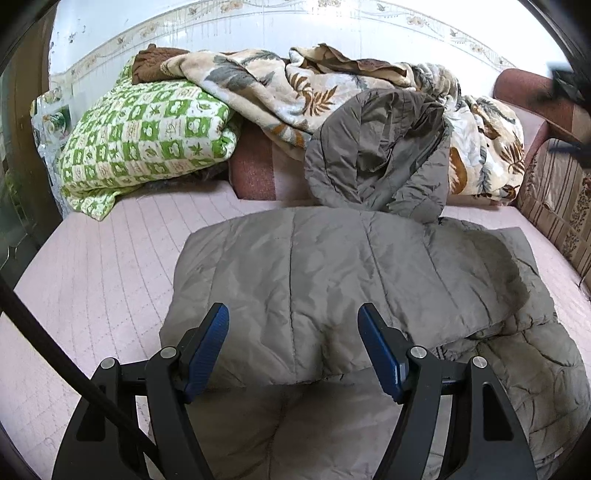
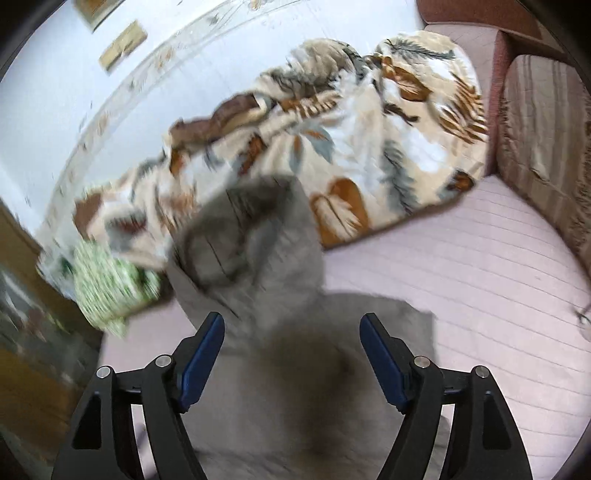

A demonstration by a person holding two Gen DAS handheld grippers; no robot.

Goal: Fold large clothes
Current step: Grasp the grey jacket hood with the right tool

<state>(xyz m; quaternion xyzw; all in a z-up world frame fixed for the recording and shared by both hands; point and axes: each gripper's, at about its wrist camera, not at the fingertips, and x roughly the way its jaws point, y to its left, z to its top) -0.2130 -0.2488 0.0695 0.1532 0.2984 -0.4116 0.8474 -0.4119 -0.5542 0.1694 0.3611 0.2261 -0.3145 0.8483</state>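
Spread across a pale pink quilted mattress cover (image 1: pixel 110 258), a grey-brown quilted puffer jacket (image 1: pixel 332 288) lies partly folded, one padded panel doubled over its body and its hood (image 1: pixel 376 155) propped up against the bedding behind. Directly above the jacket's near edge hangs the left gripper (image 1: pixel 293 347), its blue-padded jaws spread wide with nothing between them and not touching the fabric. From the right wrist camera, blurred by motion, the right gripper (image 2: pixel 291 354) is likewise wide apart and empty over the same jacket (image 2: pixel 295 369), with the hood (image 2: pixel 243 243) rising ahead of it. Behind the jacket, a cream fleece blanket with brown and grey leaf print (image 1: pixel 295 85) is heaped along the white wall (image 1: pixel 258 33), and a green-and-white checked quilt (image 1: pixel 147 136) sits folded to its left, a brown cloth (image 1: pixel 151 62) on top. At the right edge stands a striped upholstered armrest (image 1: pixel 557 206) in brown and beige.
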